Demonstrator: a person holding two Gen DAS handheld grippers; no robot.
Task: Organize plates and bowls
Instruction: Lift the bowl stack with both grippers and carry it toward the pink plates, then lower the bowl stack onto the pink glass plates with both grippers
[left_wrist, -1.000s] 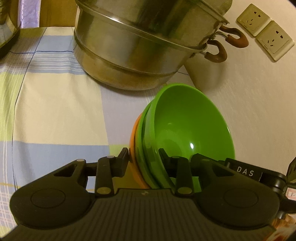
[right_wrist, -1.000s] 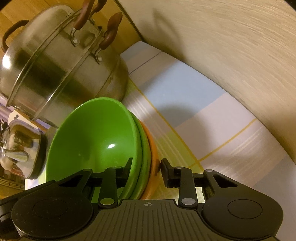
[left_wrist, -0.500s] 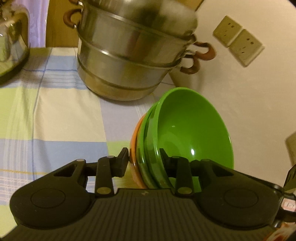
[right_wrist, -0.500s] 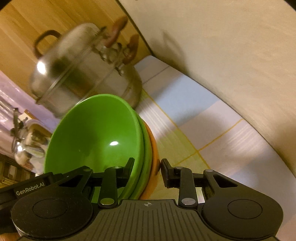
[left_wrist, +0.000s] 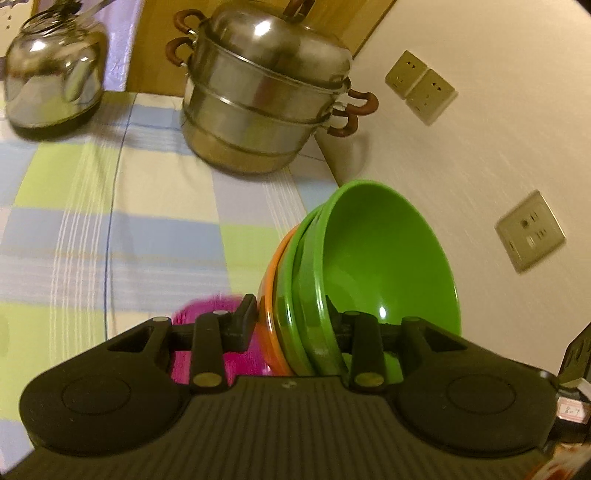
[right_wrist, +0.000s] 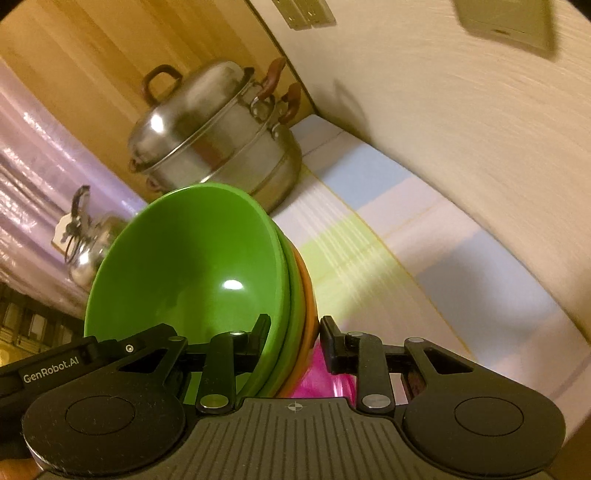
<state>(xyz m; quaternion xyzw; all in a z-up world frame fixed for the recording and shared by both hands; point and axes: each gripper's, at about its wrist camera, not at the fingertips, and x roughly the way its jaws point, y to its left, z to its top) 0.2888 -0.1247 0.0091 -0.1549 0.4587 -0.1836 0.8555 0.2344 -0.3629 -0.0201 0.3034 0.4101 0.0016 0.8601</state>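
Note:
A nested stack of bowls (left_wrist: 384, 258), green ones inside and an orange one outermost, is held on edge above the checked tablecloth (left_wrist: 155, 206). My left gripper (left_wrist: 291, 321) is shut on one side of the stack's rim. My right gripper (right_wrist: 293, 332) is shut on the opposite side of the stack (right_wrist: 199, 266). A magenta bowl (left_wrist: 218, 332) shows just below and behind the stack, and also in the right wrist view (right_wrist: 325, 376); it is mostly hidden by the fingers.
A steel steamer pot (left_wrist: 266, 103) with brown handles stands at the table's far end by the wall. A steel kettle (left_wrist: 51, 70) stands to its left. Wall sockets (left_wrist: 530, 230) sit on the wall on the right.
Both grippers have lifted and pulled the bowl stack back from the steamer pot. The pot now looks smaller and farther, and the magenta bowl has come into view below.

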